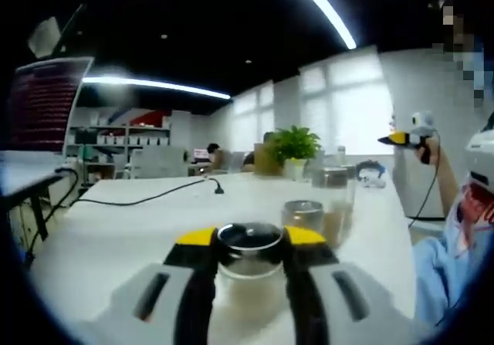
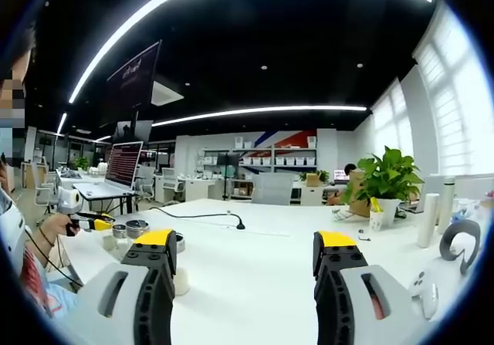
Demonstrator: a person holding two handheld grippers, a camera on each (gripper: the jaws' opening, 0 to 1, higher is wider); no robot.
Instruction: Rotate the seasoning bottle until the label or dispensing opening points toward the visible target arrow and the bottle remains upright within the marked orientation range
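- My left gripper (image 1: 248,245) has its black, yellow-tipped jaws closed on a clear glass bottle (image 1: 248,272) — round, dark-rimmed at the top, upright over the smooth white table (image 1: 116,229).
- A second glass jar (image 1: 303,215) with a metal lid stands just behind it.
- My right gripper (image 2: 245,262) is held wide open with nothing between the jaws — white tabletop beneath.
- A leafy potted plant (image 2: 384,181) sits far right.

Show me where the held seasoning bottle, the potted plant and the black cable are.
seasoning bottle (image 1: 248,241): left gripper view, its dark lid.
potted plant (image 2: 384,177): right gripper view, its green leaves.
black cable (image 1: 147,200): left gripper view, mid-length on table.
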